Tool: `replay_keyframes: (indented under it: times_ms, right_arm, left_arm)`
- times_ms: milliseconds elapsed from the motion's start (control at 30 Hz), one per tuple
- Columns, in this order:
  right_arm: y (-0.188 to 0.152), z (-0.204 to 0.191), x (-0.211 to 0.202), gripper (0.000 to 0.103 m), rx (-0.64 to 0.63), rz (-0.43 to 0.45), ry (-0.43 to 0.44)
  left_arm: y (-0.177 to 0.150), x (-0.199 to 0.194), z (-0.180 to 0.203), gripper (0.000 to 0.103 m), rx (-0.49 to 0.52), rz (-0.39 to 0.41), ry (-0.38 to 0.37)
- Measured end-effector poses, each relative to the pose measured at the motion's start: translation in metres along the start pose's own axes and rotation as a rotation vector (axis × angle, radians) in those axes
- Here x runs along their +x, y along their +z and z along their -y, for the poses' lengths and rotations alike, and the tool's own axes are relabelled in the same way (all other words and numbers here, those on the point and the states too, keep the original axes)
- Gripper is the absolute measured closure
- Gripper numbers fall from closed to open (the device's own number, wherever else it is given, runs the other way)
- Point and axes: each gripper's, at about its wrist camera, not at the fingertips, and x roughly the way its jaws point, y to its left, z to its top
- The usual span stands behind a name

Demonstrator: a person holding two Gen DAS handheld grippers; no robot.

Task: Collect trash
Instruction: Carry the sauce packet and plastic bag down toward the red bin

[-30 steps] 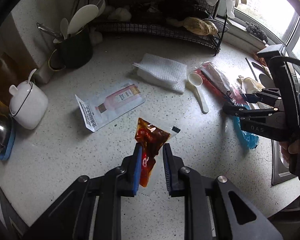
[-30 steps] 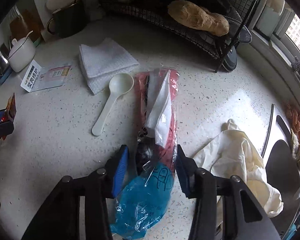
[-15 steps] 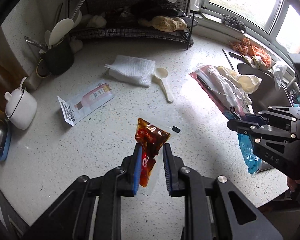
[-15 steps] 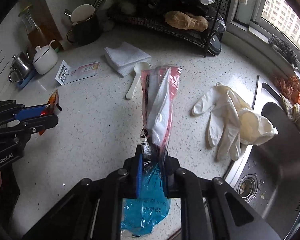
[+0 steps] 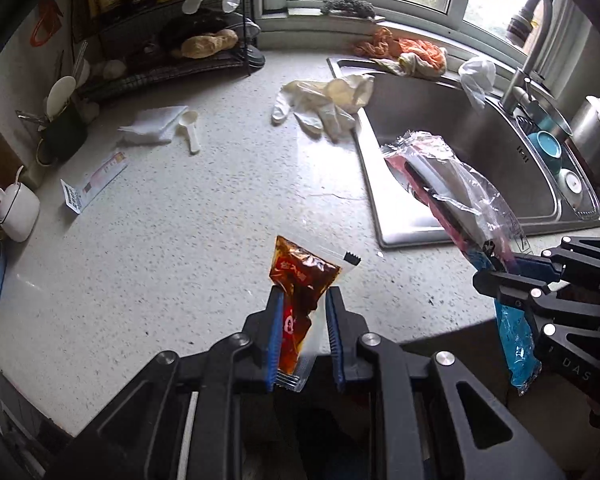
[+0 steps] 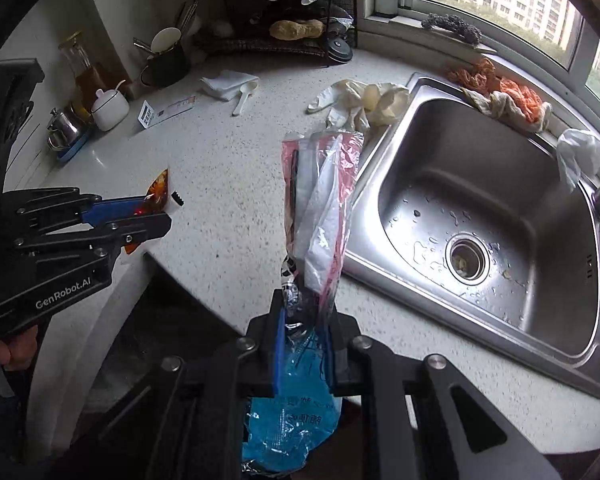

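My left gripper (image 5: 302, 300) is shut on a small brown-red sauce packet (image 5: 300, 280), held upright above the front edge of the speckled counter (image 5: 180, 240). My right gripper (image 6: 303, 312) is shut on a long clear plastic wrapper with red and blue print (image 6: 320, 200), lifted off the counter beside the sink (image 6: 480, 208). In the left wrist view the right gripper (image 5: 496, 270) shows at the right with the wrapper (image 5: 452, 184) sticking up over the sink. In the right wrist view the left gripper (image 6: 160, 210) shows at the left with the packet (image 6: 158, 192).
On the counter lie cream rubber gloves (image 5: 324, 100), a white spoon (image 5: 190, 128) on a folded cloth (image 5: 152, 128), and a printed sachet (image 5: 94, 182). A wire rack (image 5: 172, 52), utensil pot (image 5: 62, 132) and white sugar bowl (image 5: 18, 208) stand at the back left. Orange rags (image 6: 508, 96) lie behind the sink.
The right gripper closed on the plastic wrapper and lifted it off the counter. Both grippers pulled back toward the counter's front edge and swung right, toward the sink, each carrying its piece.
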Motion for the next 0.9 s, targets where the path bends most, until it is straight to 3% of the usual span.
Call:
replay_keyframes:
  times_ms: [267, 500, 900]
  right_arm:
    - [-0.077, 0.013, -0.037, 0.089, 0.063, -0.012, -0.038]
    - [-0.121, 0.019, -0.04, 0.089, 0.136, -0.046, -0.053]
    - [-0.176, 0.045, 0.044, 0.089, 0.29, -0.177, -0.068]
  left_arm:
    - [-0.046, -0.017, 0.075, 0.084, 0.065, 0.004, -0.062]
    - [-0.079, -0.005, 0.124, 0.083, 0.149, -0.034, -0.114]
    - [-0.143, 0.098, 0.158, 0.082, 0.23, -0.201, -0.179]
